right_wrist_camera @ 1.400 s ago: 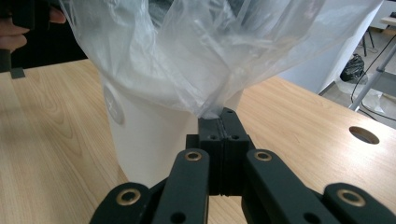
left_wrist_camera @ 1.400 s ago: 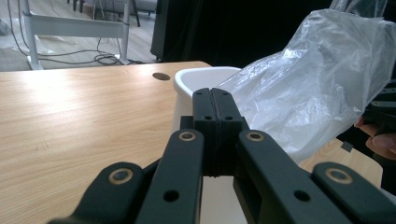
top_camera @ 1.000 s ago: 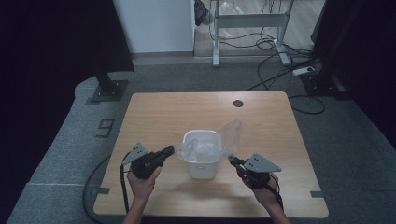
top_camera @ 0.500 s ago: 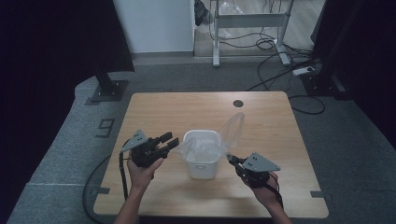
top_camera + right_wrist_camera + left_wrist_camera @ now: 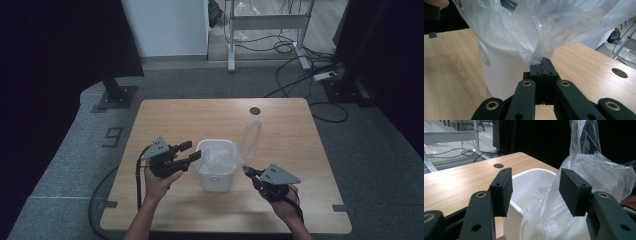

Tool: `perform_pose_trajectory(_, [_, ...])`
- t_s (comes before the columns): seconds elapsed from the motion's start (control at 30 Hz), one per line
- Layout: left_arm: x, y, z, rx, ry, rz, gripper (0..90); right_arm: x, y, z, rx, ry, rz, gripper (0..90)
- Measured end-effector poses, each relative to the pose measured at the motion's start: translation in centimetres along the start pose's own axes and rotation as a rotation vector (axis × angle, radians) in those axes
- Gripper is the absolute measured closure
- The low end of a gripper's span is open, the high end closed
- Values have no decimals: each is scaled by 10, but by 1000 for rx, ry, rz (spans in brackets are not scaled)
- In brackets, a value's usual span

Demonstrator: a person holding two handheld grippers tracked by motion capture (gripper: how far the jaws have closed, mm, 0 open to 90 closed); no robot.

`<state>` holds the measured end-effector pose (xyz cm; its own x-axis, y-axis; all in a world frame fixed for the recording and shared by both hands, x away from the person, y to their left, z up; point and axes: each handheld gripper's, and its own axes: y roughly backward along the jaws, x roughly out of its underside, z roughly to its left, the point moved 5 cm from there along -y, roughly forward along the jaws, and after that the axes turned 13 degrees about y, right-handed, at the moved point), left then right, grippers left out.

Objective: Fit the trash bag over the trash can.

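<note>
Right gripper (image 5: 541, 62) pinches the plastic bag (image 5: 544, 22) over the bin (image 5: 216, 165); left gripper (image 5: 535, 191), jaws just opened, holds nothing

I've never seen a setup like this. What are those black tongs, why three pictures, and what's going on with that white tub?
No robot here: a person holds a two-jaw tool in each hand. One camera looks down from above; one rides on each tool. On the wooden table stands a white plastic bin with a clear plastic bag partly in it. The right gripper is shut on the bag's edge, pinching it beside the bin. The left gripper has just been opening; its jaws stand apart at the bin's rim, pressing on nothing.
</note>
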<state>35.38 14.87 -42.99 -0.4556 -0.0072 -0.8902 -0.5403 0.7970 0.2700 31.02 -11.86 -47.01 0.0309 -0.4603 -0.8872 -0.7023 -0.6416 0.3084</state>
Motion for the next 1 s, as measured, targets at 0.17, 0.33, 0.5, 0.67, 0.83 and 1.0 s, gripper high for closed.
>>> perform_pose_trajectory(0.17, [9,1,-3,11,-25,12,423,1,1,0,1,-4,0,882])
perform_pose_trajectory(0.33, [14,-4,-1,-8,-32,51,451,1,0,2,-4,-1,0,881])
perform_pose_trajectory(0.5, [16,-6,-1,-25,-39,69,681,0,2,1,-3,-1,-6,849])
perform_pose_trajectory(0.67, [16,-7,-1,-37,-18,57,795,-6,14,0,33,-24,-44,698])
perform_pose_trajectory(0.83, [16,-8,-4,-44,-17,55,820,-26,36,3,50,-44,-129,625])
perform_pose_trajectory(1.0, [14,-8,-6,-53,-8,53,828,-54,49,12,-17,-50,-200,590])
